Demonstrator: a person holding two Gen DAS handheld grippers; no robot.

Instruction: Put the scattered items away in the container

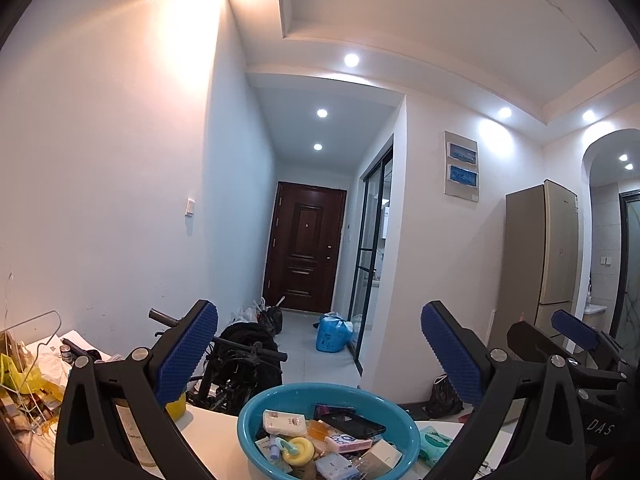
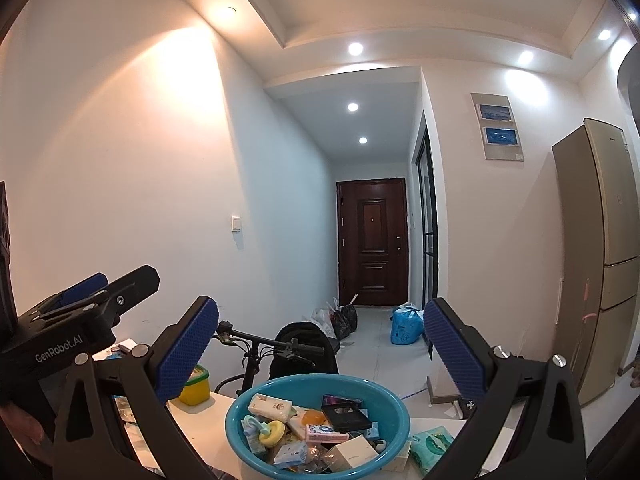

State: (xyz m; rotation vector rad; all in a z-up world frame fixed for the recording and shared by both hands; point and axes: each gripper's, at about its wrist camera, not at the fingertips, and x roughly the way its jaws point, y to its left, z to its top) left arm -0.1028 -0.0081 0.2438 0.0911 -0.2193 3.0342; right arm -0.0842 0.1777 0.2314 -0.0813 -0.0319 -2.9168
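A blue plastic basin [image 1: 256, 408] [image 2: 240, 412] stands on the white table [image 1: 212, 432] [image 2: 200, 432], filled with several small items: tissue packs, small boxes, a black phone case [image 1: 352, 424] [image 2: 346, 418] and a yellow toy [image 1: 298, 450] [image 2: 272, 434]. A green wipes pack [image 1: 434, 444] [image 2: 430, 446] lies on the table just right of the basin. My left gripper [image 1: 320, 356] is open above and in front of the basin, holding nothing. My right gripper [image 2: 322, 354] is also open above the basin, empty. Each gripper shows at the edge of the other's view.
A yellow tub [image 1: 178, 406] [image 2: 196, 388] sits on the table left of the basin. Clutter with a wire hanger [image 1: 36, 360] fills the far left. Beyond the table stand a bicycle [image 2: 256, 356], a black bag [image 2: 304, 352], a blue bag [image 1: 332, 332] and a fridge [image 2: 600, 260].
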